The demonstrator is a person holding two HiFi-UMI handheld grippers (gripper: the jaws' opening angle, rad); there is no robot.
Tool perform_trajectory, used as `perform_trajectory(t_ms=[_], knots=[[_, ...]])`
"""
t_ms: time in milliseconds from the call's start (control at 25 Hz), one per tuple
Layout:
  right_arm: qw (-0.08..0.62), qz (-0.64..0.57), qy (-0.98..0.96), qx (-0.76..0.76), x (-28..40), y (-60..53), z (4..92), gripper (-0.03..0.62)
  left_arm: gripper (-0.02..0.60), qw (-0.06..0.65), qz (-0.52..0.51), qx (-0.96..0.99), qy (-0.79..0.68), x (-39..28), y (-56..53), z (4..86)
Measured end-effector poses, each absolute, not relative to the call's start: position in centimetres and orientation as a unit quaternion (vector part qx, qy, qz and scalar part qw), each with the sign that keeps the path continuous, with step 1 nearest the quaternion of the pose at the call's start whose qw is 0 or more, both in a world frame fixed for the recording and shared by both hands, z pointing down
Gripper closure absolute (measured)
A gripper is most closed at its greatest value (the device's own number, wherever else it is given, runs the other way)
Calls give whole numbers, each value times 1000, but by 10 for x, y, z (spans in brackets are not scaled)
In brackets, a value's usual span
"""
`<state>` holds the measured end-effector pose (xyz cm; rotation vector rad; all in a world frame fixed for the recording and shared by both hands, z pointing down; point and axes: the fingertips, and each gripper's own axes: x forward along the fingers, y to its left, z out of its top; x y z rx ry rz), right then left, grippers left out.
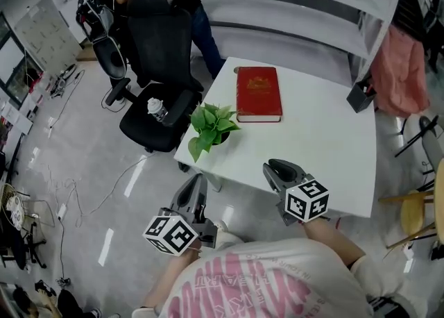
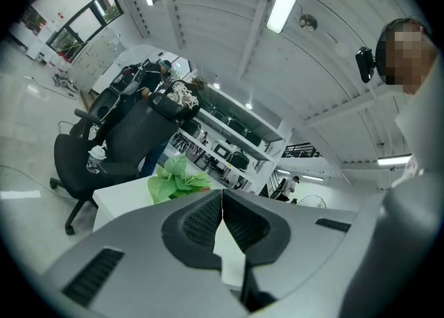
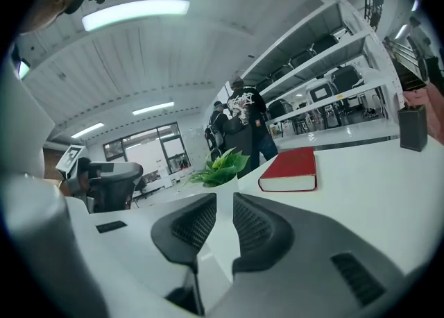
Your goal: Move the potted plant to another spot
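A white rectangular table (image 1: 326,150) fills the middle of the head view, with a black mesh office chair (image 1: 163,46) drawn up at its left edge. On the far part of the table lies a red hardback book (image 1: 258,93) with gold print on its cover. The potted plant (image 1: 211,128), broad green leaves in a white pot, stands just beside the book's near left corner, close to the table's left edge, and some leaves hang out over that edge.

Both grippers sit at the near side of the table, well apart from the plant. The left gripper (image 2: 222,195) has its jaws brought together at the tips with nothing in them. The right gripper (image 3: 225,200) shows a narrow gap, also empty, and points towards the pot. This would fit either a plant waiting to be picked up or one just set down in its new spot.

The main risk appears to be the edge. A nudge from a gripper could tip the pot off the table towards the chair, where a small clear bottle (image 1: 156,109) lies on the seat. A grip on the leaves rather than the pot would likely slip or tear them.

In the head view the leaves cover the pot entirely. Both gripper views block most of its lower part with their own jaws.
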<state>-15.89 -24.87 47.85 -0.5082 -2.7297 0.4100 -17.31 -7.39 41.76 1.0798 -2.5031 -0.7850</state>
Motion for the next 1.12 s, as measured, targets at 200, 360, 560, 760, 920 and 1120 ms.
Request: perform_trajectory(t_ms=[200,360,560,760,920,1120], knots=[[147,150,-964,-166,-141,-258,469,523,557,160,-277,379,-868,-156,-81,425],[132,161,-966,-153,-129,-267,461,538,557,160,-278,384,-866,-149,-86,428],[121,168,-969,-134,-115,-278,456,580,557,161,-279,389,-863,-140,-91,429],[135,163,-970,-118,-100,-288,464,580,557,173,-279,397,-857,-127,-100,438],[136,164,-971,-110,-91,-294,466,580,557,180,-277,401,-854,-122,-105,442],[139,154,-972,-108,-84,-298,470,580,557,181,-277,404,-853,-119,-111,445]])
